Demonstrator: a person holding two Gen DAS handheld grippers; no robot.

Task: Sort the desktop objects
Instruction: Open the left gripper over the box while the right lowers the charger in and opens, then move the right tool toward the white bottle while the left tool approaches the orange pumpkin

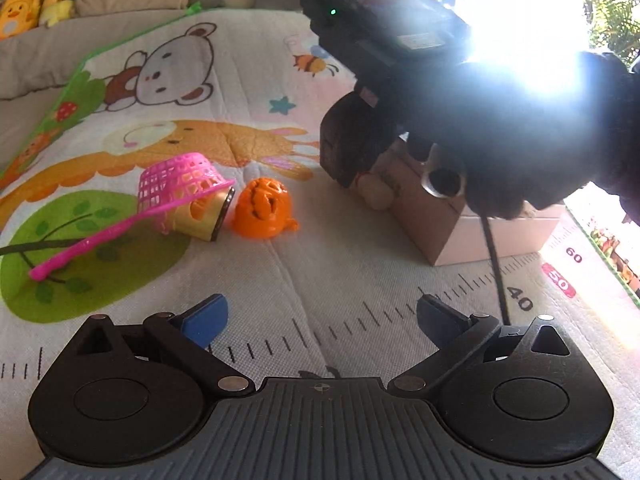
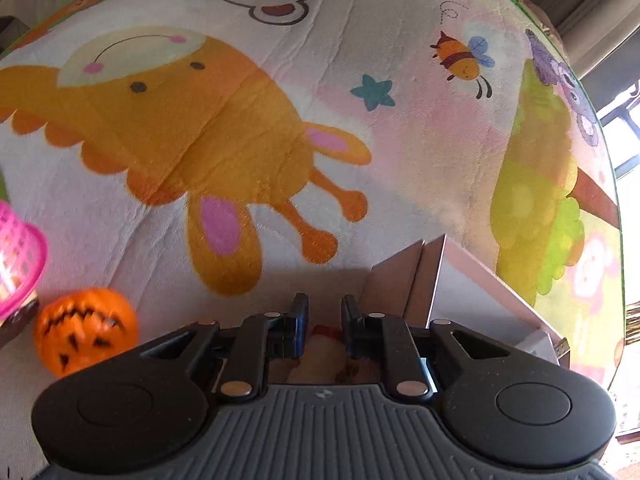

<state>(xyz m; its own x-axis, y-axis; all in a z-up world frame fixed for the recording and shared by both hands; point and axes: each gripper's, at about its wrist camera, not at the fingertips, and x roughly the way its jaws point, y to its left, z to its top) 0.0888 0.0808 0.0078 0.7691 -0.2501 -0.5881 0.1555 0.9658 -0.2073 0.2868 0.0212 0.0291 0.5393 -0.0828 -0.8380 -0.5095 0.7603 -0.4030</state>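
Observation:
My left gripper (image 1: 322,316) is open and empty, low over the cartoon play mat. Ahead of it lie a pink mesh scoop (image 1: 176,190) over a gold tape roll (image 1: 208,216), and an orange pumpkin toy (image 1: 264,208). My right gripper (image 2: 324,330) is shut on a small beige toy with a red band (image 2: 328,350), beside the open pink box (image 2: 472,300). In the left wrist view the right gripper (image 1: 360,176) holds that toy (image 1: 376,194) at the box's (image 1: 480,236) left edge. The pumpkin (image 2: 84,330) and the scoop (image 2: 18,256) show at the left of the right wrist view.
Plush toys (image 1: 36,4) sit on the grey cushion behind the mat. A printed ruler scale (image 1: 520,300) runs along the mat's near edge. Strong window glare fills the upper right.

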